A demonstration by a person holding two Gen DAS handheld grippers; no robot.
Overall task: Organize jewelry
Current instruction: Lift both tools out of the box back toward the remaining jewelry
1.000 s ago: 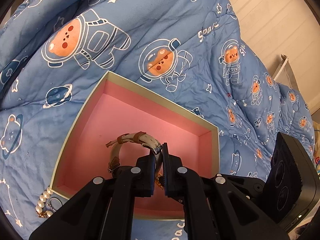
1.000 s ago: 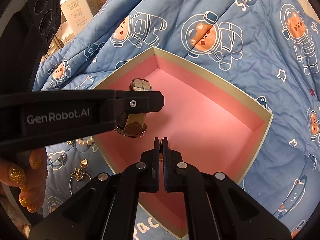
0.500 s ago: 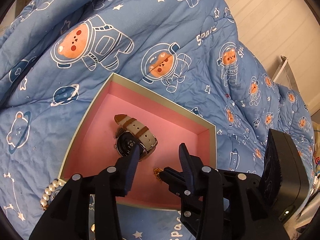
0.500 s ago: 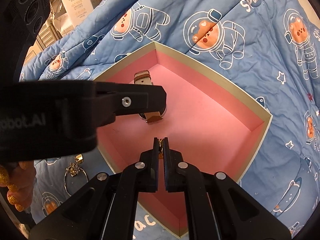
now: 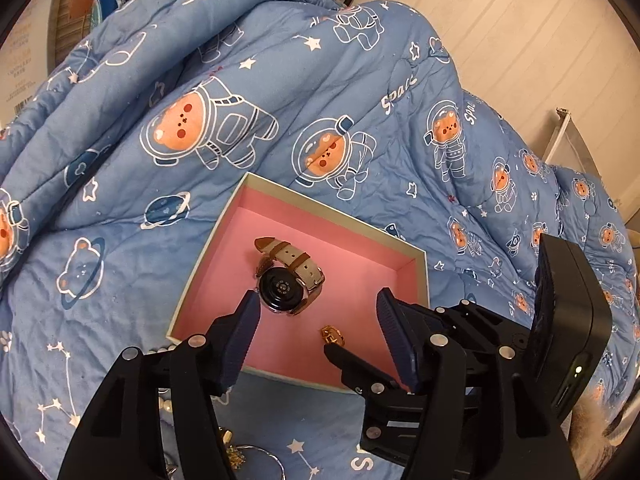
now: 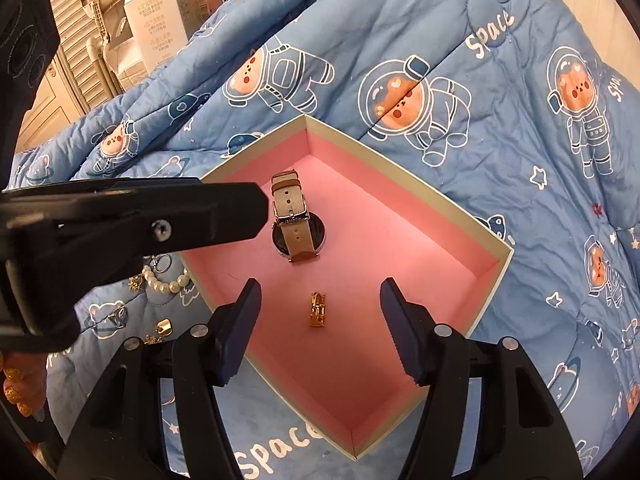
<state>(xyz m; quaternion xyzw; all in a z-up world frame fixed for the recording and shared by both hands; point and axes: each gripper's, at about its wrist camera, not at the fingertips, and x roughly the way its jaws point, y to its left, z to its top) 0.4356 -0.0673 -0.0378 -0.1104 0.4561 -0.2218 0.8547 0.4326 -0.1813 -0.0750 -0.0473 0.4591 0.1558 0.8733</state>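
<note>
A pink-lined box [image 5: 425, 280] [image 6: 494, 276] lies on the blue bedspread. In it lie a watch [image 5: 289, 280] [image 6: 295, 220] with a beige and brown strap and a small gold ring [image 5: 333, 336] [image 6: 319, 309]. My left gripper [image 5: 316, 340] is open and empty above the box's near edge. My right gripper [image 6: 320, 332] is open and empty, with the ring lying below and between its jaws. The left gripper's finger [image 6: 132, 216] crosses the right wrist view.
A pearl bracelet [image 6: 168, 282], gold earrings [image 6: 162, 328] and a hoop [image 5: 256, 460] lie on the bedspread [image 5: 240, 80] left of the box. White cartons [image 6: 154, 20] and slatted furniture stand beyond the bed. A hand with gold nails [image 6: 16, 392] holds the left gripper.
My left gripper opened, let go of the watch into the box and pulled back. My right gripper opened and dropped the gold ring onto the pink lining.
</note>
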